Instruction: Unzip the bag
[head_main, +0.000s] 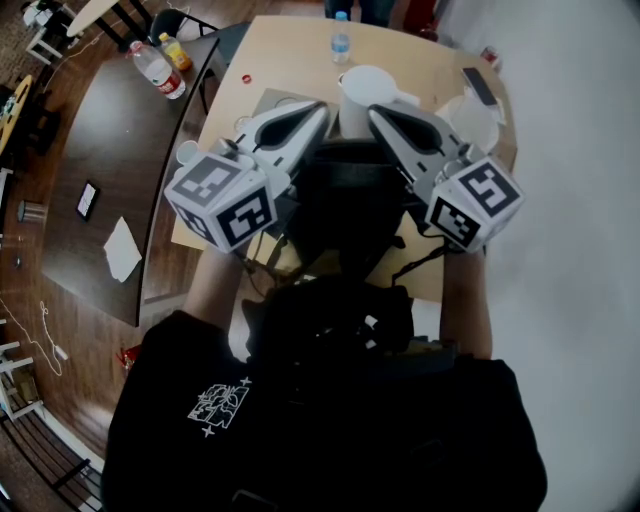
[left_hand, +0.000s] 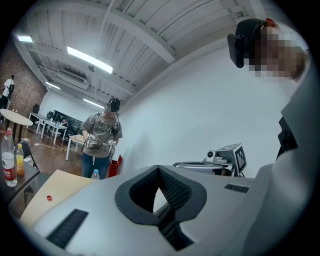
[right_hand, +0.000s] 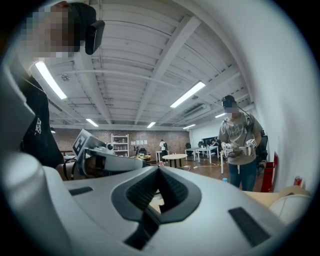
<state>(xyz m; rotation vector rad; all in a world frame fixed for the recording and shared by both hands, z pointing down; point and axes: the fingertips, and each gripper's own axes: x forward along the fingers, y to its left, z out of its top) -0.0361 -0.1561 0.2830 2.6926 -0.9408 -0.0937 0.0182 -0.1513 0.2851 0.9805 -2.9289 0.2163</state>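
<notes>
In the head view a black bag (head_main: 350, 205) lies on the light wooden table (head_main: 290, 50), close to the person's body. Both grippers are held level above it, side by side, pointing away from the person. My left gripper (head_main: 316, 110) is shut with nothing between its jaws; in the left gripper view its tips (left_hand: 159, 171) meet over empty air. My right gripper (head_main: 376, 112) is also shut and empty, its tips (right_hand: 159, 171) closed in the right gripper view. Neither touches the bag. The bag's zipper is hidden from me.
A white jug (head_main: 368, 92) stands just beyond the gripper tips. A water bottle (head_main: 341, 40) and a phone (head_main: 479, 85) lie farther back. A dark table (head_main: 100, 130) with two bottles (head_main: 158, 68) is at the left. Another person (left_hand: 101, 137) stands across the room.
</notes>
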